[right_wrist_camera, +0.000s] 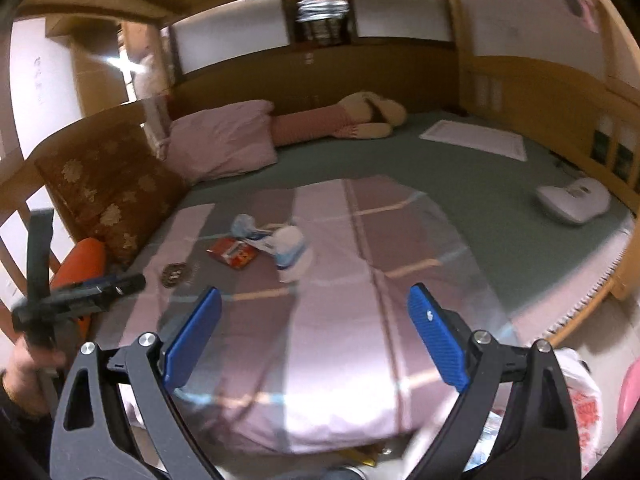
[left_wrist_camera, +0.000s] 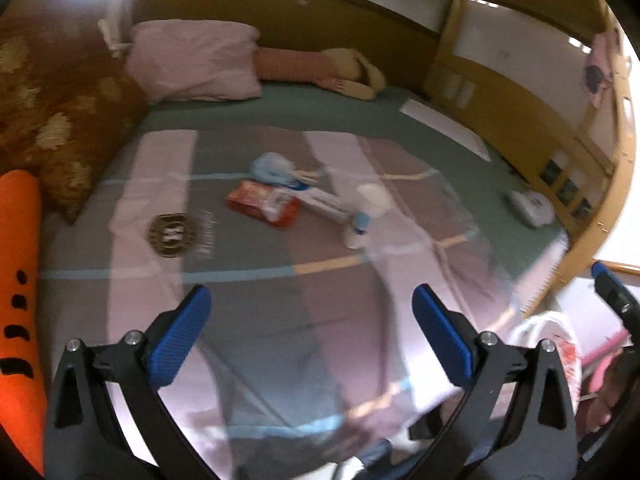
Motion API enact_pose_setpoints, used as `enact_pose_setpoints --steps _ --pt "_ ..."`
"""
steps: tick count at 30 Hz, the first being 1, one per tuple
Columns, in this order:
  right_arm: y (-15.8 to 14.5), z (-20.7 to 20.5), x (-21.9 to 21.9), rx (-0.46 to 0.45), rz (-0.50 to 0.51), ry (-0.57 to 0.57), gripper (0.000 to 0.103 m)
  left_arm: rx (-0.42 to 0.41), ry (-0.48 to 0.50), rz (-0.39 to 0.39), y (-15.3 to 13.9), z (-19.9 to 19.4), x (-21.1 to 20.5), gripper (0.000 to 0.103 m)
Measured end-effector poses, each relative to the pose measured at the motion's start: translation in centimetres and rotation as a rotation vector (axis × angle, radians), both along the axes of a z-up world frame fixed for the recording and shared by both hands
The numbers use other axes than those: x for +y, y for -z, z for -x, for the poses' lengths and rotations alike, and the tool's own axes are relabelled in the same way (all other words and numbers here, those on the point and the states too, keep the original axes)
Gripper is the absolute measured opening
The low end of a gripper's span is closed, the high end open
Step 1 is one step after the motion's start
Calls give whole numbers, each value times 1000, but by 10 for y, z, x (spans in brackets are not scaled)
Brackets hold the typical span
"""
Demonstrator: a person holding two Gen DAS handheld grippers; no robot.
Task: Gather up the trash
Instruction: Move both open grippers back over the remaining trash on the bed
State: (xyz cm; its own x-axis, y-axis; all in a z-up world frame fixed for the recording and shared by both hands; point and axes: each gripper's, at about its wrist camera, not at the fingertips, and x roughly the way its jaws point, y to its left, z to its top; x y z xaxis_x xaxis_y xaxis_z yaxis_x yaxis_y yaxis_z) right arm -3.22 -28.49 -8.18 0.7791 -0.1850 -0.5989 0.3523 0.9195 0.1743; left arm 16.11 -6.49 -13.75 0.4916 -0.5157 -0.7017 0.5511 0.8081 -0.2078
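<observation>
- Both tools hang over the near edge of the bed (right_wrist_camera: 500,184). The left hand-held gripper (left_wrist_camera: 311,334) has its blue pads spread wide with nothing between them, and the right hand-held gripper (right_wrist_camera: 314,338) is just as wide and just as empty.
- The trash lies in a small cluster at the middle of the striped blanket (right_wrist_camera: 328,320), well apart from both tools: a red wrapper (left_wrist_camera: 264,203), a crumpled blue wad (left_wrist_camera: 271,167) just behind it, a long white tube-like pack (left_wrist_camera: 320,200) and a toppled white and blue bottle (left_wrist_camera: 366,216) to its right.
- Risk: the pieces touch or overlap, so closing on 1 could drag or flick another across the blanket.
- Risk: the blanket is soft and loose. Pads pushed too low would likely pinch fabric along with the wrapper.
- Risk: the bottle looks round and may roll when nudged.
- Risk: a white plastic bag (right_wrist_camera: 584,404) sits on the floor at the near right. Its mouth is not clearly visible, so a drop could miss.
- Writing: the wrapper, the bottle label, a round dark emblem (left_wrist_camera: 173,234) on the blanket and the bag's red print are all too blurred to read.
</observation>
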Motion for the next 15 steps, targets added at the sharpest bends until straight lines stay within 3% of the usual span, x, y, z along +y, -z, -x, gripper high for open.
enact_pose_setpoints --steps 3,7,15 --pt "8 -31 17 25 -17 -36 92 40 -29 -6 10 -9 10 100" --pt "27 -60 29 69 -60 -51 92 20 -52 -29 9 -10 18 100" --pt "41 -85 35 118 -45 -46 92 46 -74 -42 14 -17 26 100"
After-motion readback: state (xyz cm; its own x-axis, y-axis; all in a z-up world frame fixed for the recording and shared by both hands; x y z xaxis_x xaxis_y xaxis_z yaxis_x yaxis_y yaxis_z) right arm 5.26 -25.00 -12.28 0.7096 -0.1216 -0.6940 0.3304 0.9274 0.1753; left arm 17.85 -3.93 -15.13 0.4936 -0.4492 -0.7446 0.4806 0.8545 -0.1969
